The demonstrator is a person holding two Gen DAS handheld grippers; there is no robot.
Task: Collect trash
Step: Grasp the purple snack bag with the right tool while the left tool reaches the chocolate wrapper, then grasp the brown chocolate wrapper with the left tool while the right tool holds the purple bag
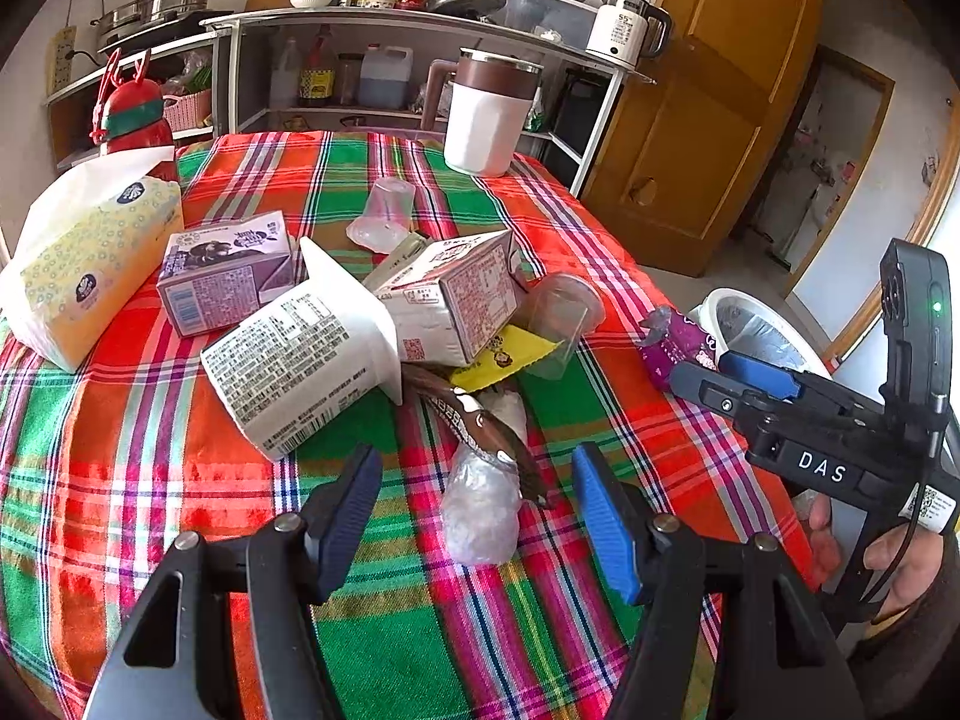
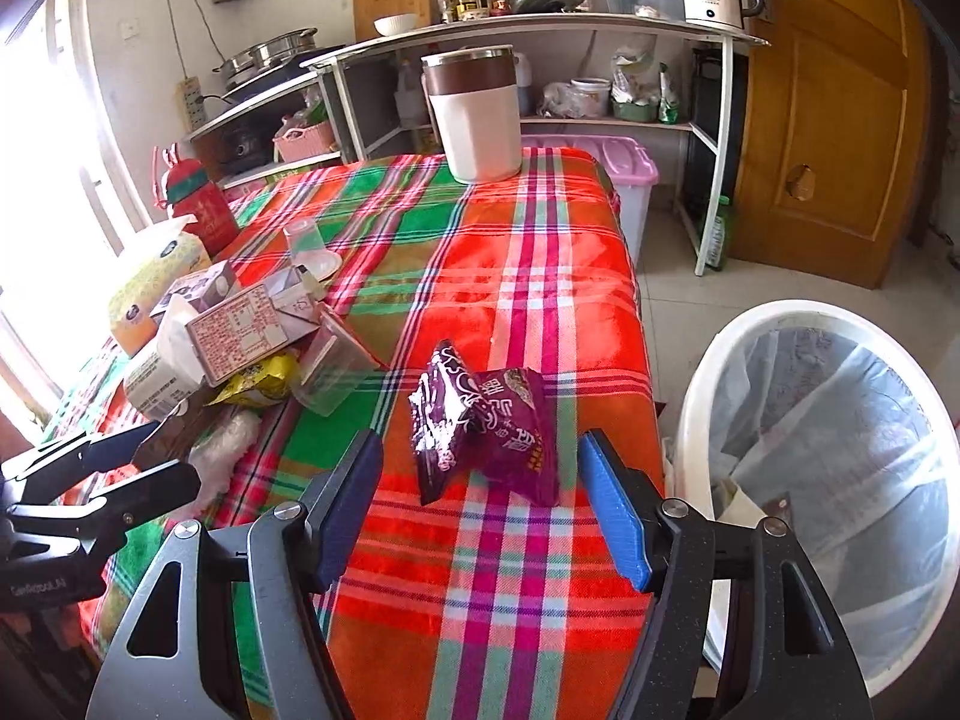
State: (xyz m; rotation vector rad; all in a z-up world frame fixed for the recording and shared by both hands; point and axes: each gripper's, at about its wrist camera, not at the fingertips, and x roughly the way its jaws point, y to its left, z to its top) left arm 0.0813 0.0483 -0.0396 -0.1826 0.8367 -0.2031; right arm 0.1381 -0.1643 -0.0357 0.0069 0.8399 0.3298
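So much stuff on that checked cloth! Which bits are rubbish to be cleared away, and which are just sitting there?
Rubbish to collect:
- purple snack wrapper
- brown wrapper
- crumpled clear plastic
- yellow wrapper
- white yoghurt tub
- two cartons
- clear cups
- lined bin to receive it

Just sitting there:
- tissue pack
- red bottle
- white mug
- kettle

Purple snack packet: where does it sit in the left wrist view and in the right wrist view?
Left wrist view: purple snack packet lies at right of centre on the cloth's right edge, just beyond the right gripper.
Right wrist view: the packet lies low in the centre, just ahead of the open right gripper.
Shared landmark: the white trash bin, right of the packet in both.
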